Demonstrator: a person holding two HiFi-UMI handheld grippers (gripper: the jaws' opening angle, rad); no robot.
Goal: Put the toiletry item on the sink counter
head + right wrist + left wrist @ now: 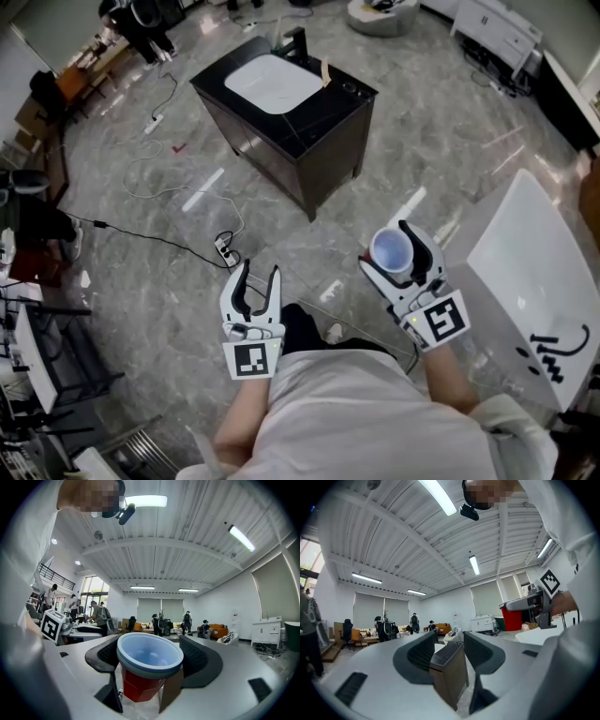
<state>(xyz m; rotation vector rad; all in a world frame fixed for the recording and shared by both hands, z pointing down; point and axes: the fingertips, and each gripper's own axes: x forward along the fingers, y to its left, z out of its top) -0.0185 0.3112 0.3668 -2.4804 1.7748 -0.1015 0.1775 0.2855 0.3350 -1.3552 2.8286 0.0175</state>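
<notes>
Holding noted: the right gripper (392,253) has its fingers (199,660) clamped on a red plastic cup with a pale blue inside (390,249). One pad presses each side of the cup wall just under the rim. The cup sits upright with its mouth facing up, and nothing can be made out inside it.

The cup is in the air at near right, above the grey marble-pattern floor (141,309). It is well apart from the black sink cabinet with a white oval basin (300,131).

The left gripper (261,272) is at near centre-left, beside the right one but not touching it. Its fingers stand apart with nothing gripped. In the left gripper view, the gap between them frames the dark cabinet from a distance.

The cabinet stands far centre, turned at an angle to the person. Its top surface carries a dark tap and a few small items along the far edge, too small to identify.

A white surface (525,272) lies at right, close to the cup hand, with black markings (561,349) at its near end. A white power strip (225,249) with a black cable lies on the floor between the left gripper and the cabinet.
</notes>
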